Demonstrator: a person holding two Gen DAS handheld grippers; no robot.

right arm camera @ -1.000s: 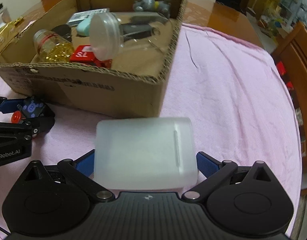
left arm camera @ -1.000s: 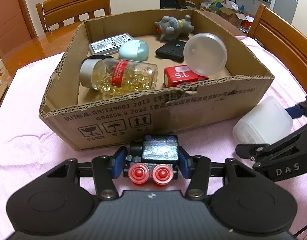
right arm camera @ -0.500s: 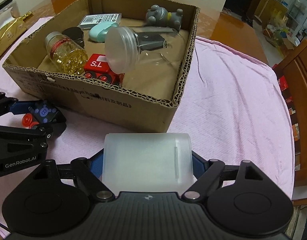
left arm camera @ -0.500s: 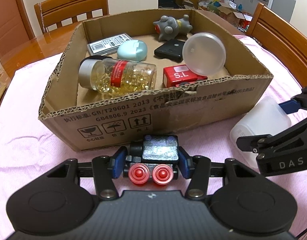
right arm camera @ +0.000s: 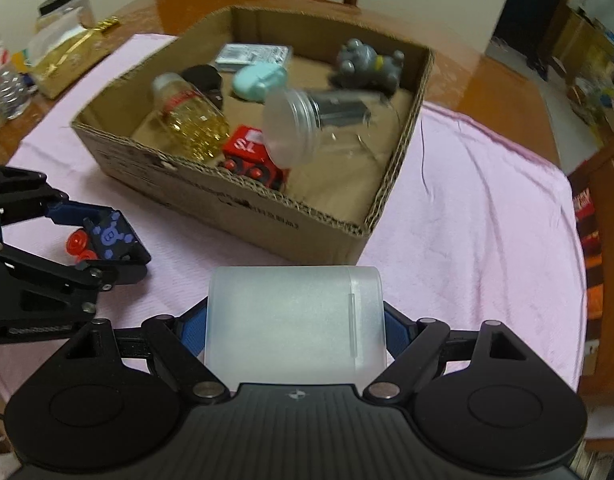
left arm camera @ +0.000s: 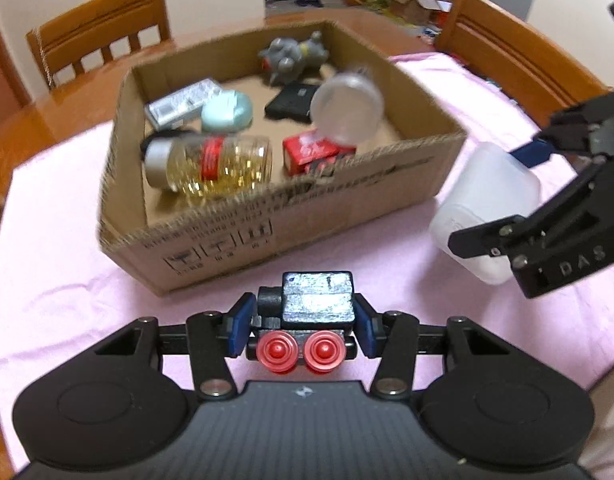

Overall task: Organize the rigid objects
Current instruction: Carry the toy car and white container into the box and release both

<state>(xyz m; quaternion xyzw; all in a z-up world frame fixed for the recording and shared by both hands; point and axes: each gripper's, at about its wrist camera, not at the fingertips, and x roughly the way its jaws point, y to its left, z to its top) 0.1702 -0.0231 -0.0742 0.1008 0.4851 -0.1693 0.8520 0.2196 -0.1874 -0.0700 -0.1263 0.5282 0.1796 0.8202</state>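
Observation:
My left gripper (left arm camera: 301,314) is shut on a black toy train (left arm camera: 317,298) with red wheels, held a little above the pink cloth in front of the cardboard box (left arm camera: 267,236). The right wrist view shows that toy (right arm camera: 107,236) low on the left. My right gripper (right arm camera: 295,320) is shut on a frosted white plastic box (right arm camera: 291,312), its blue pads pressing on both sides. In the left wrist view this plastic box (left arm camera: 487,200) hangs by the cardboard box's right front corner.
The cardboard box (right arm camera: 267,216) holds a bottle of yellow capsules (left arm camera: 211,164), a red toy (left arm camera: 311,150), a clear lidded jar (left arm camera: 347,106), a grey figure (left arm camera: 293,54) and several small cases. Wooden chairs (left arm camera: 99,28) stand behind. A gold packet (right arm camera: 71,56) lies far left.
Both grippers have risen from the cloth with their objects. The right jaws closed in on the plastic box. The cardboard box is now seen from higher up.

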